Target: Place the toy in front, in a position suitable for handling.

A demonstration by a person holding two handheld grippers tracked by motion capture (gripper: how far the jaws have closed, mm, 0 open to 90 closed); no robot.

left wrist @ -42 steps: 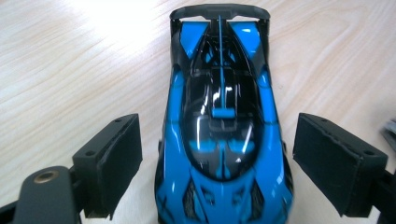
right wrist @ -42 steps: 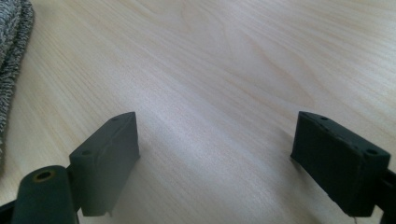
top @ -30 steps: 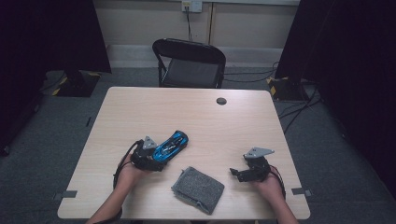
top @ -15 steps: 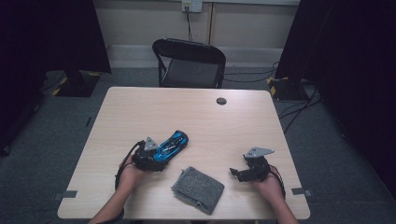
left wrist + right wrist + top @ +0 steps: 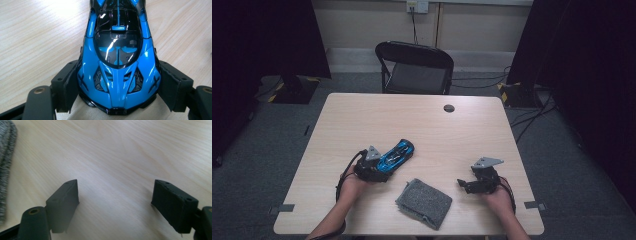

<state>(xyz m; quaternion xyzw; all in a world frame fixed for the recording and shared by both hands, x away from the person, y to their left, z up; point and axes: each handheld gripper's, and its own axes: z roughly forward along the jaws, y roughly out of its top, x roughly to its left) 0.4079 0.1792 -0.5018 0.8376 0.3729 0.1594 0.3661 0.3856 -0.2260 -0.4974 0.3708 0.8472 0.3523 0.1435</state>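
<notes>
A shiny blue and black toy car [image 5: 399, 152] lies on the pale wooden table [image 5: 412, 120], left of centre. My left gripper [image 5: 384, 166] has just been closing its jaws around the car's near end. In the left gripper view both pads press on the flanks of the car [image 5: 117, 45], one on each side of the left gripper [image 5: 117, 75]. My right gripper [image 5: 463, 186] rests low at the front right, pointing left. Its jaws have just been closing a little, and the right gripper [image 5: 115, 195] is open over bare wood with nothing between them.
A folded grey cloth [image 5: 424, 202] lies near the front edge between my hands, and the cloth's edge [image 5: 6, 157] shows at the left of the right gripper view. A small black round cap [image 5: 449, 108] sits near the far edge. A black folding chair [image 5: 417, 70] stands behind the table.
</notes>
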